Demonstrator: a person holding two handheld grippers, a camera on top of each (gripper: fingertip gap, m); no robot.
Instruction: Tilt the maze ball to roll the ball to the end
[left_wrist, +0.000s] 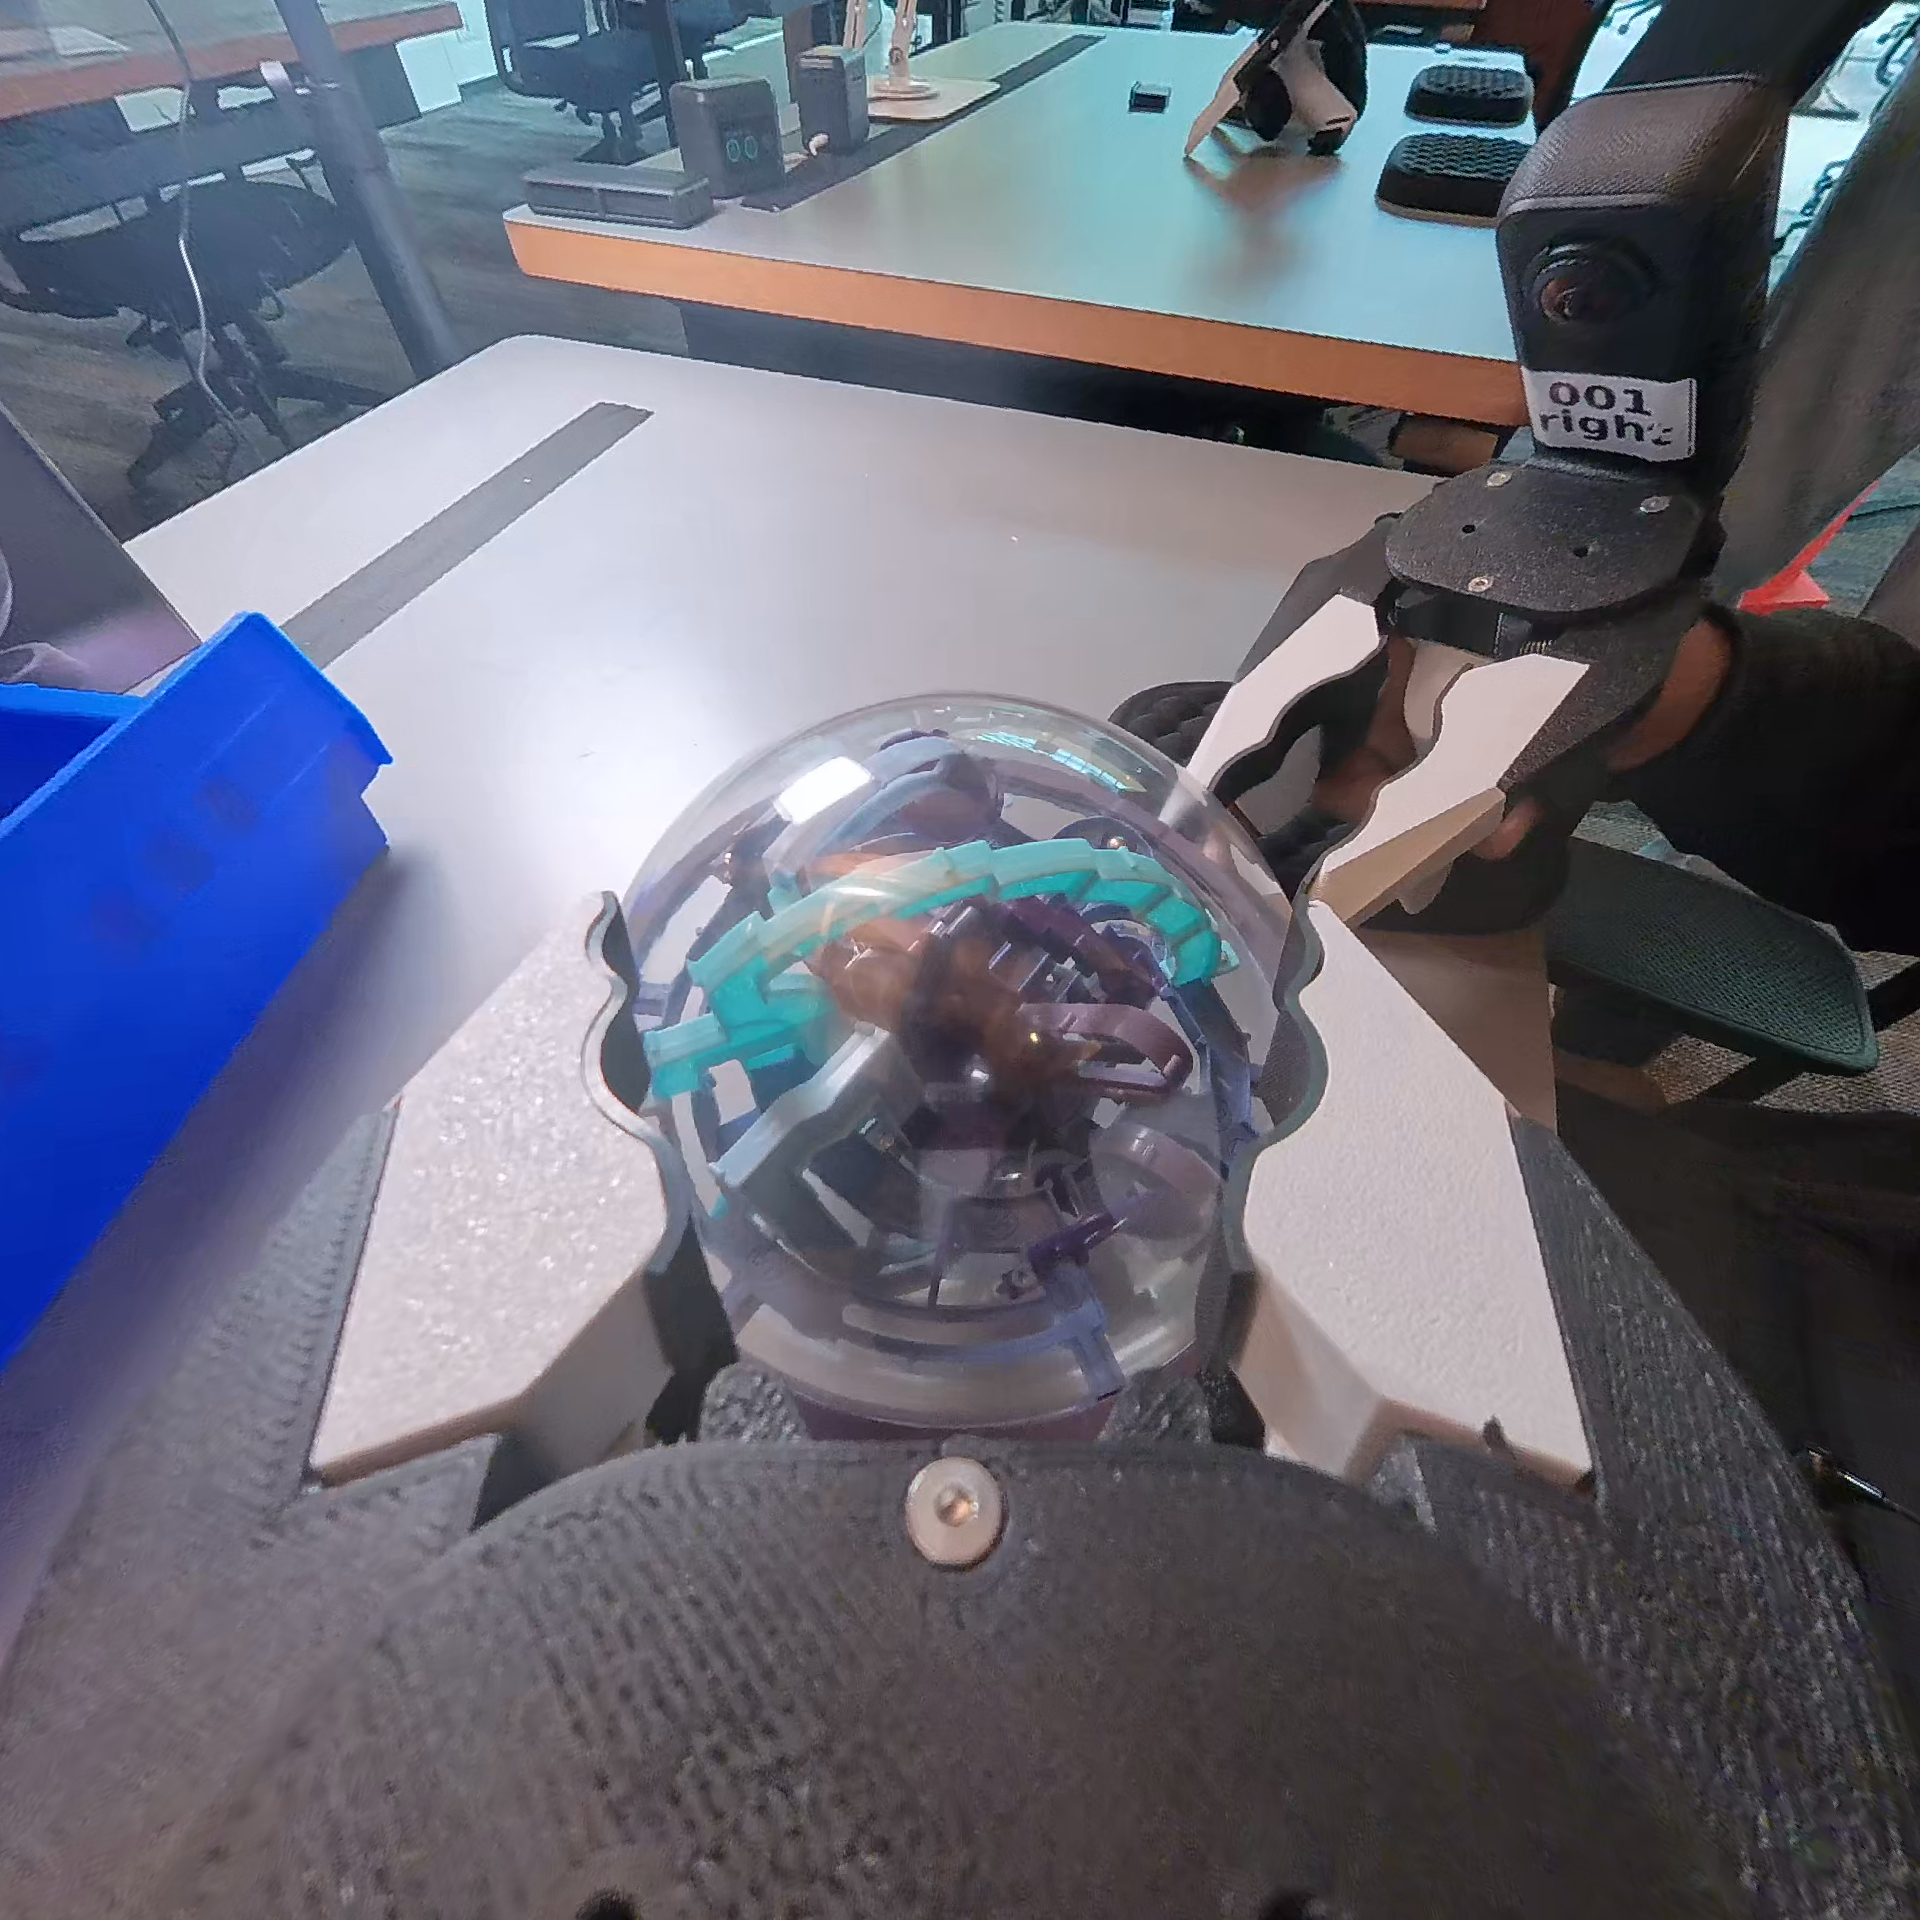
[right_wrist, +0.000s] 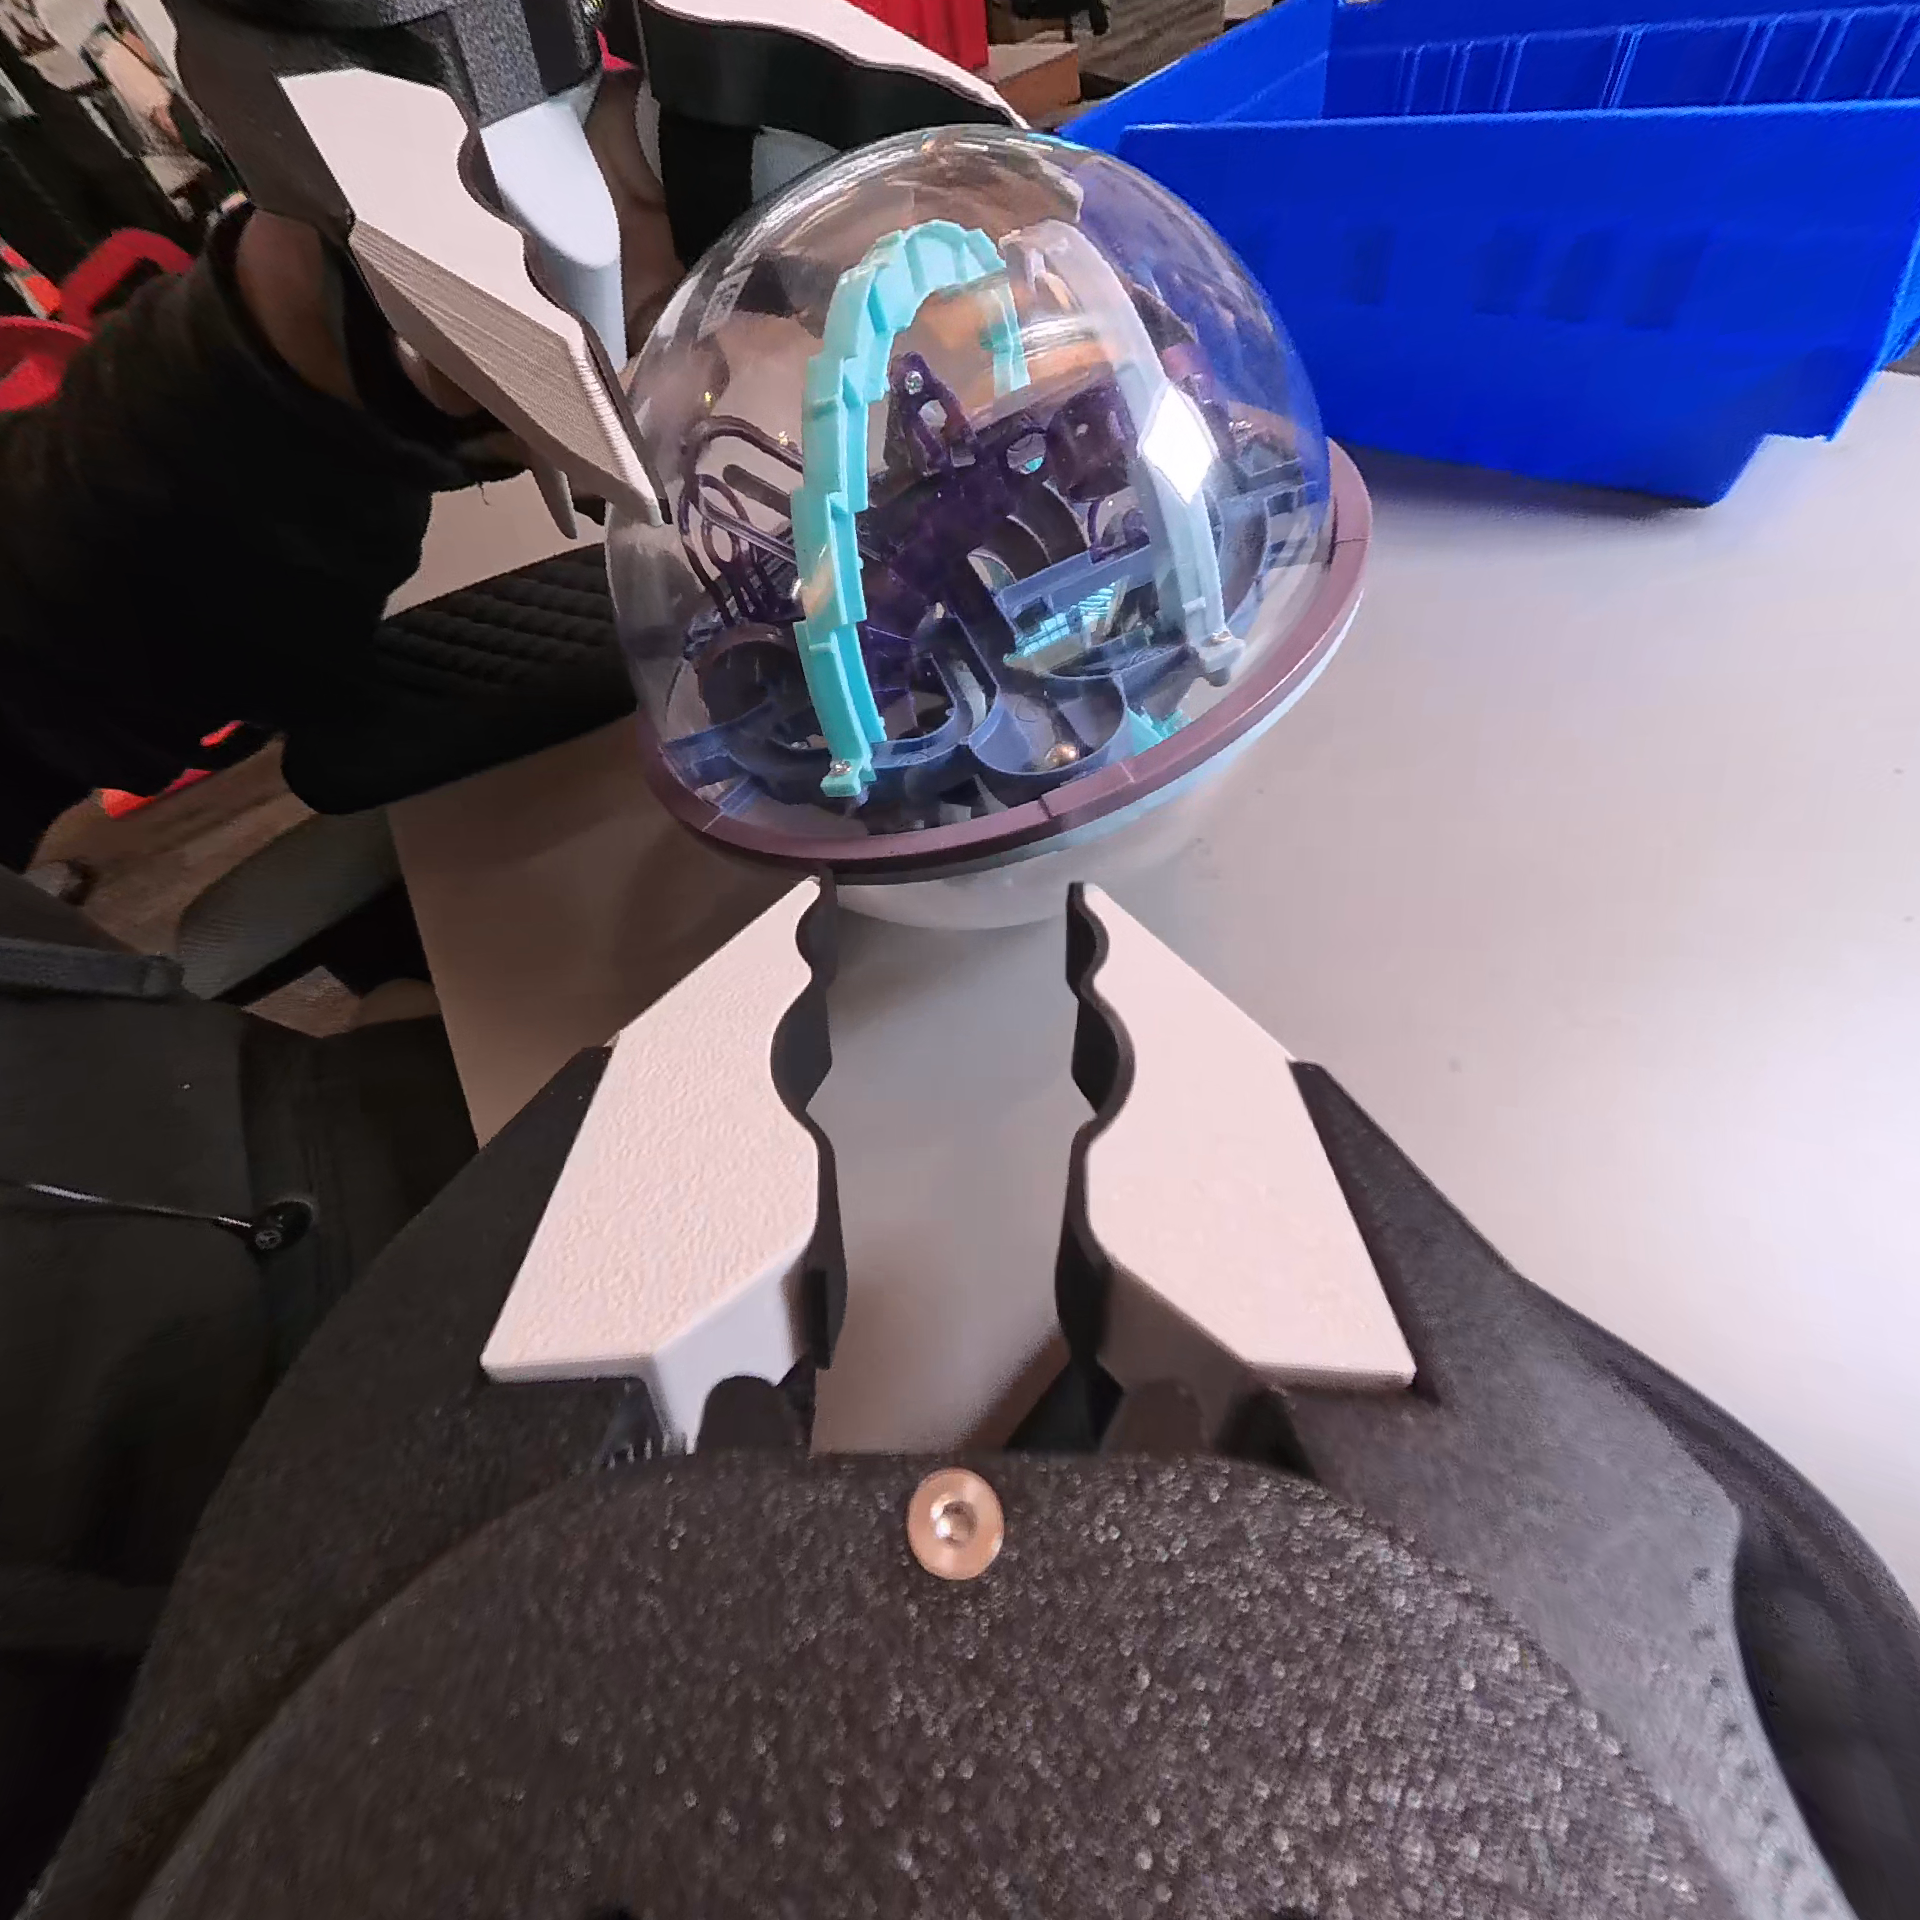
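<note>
At nine o'clock in the left wrist view stands a blue bin (left_wrist: 156, 935) on the grey table (left_wrist: 831, 582), just beside the left gripper (left_wrist: 951, 997). At the centre of that view, the left gripper's white fingers (left_wrist: 499, 1122) are spread wide and clamp the maze ball (left_wrist: 951, 1039), the dark wavy pads pressed against both flanks of its clear dome. Inside the dome, a teal arched track (left_wrist: 935, 894) crosses purple and grey ramps. At two o'clock, the right gripper (left_wrist: 1382, 821) sits just beside the dome, held by a gloved hand (left_wrist: 1683, 748). In the right wrist view, the right gripper (right_wrist: 948, 909) has its fingers (right_wrist: 686, 1143) parted with only bare table between them; the tips lie right at the white underside of the maze ball (right_wrist: 987, 520), below its purple rim, and contact cannot be confirmed. A small metal ball (right_wrist: 1065, 756) rests in a blue channel near the rim, at six o'clock of the dome. The blue bin (right_wrist: 1558, 260) occupies two o'clock.
</note>
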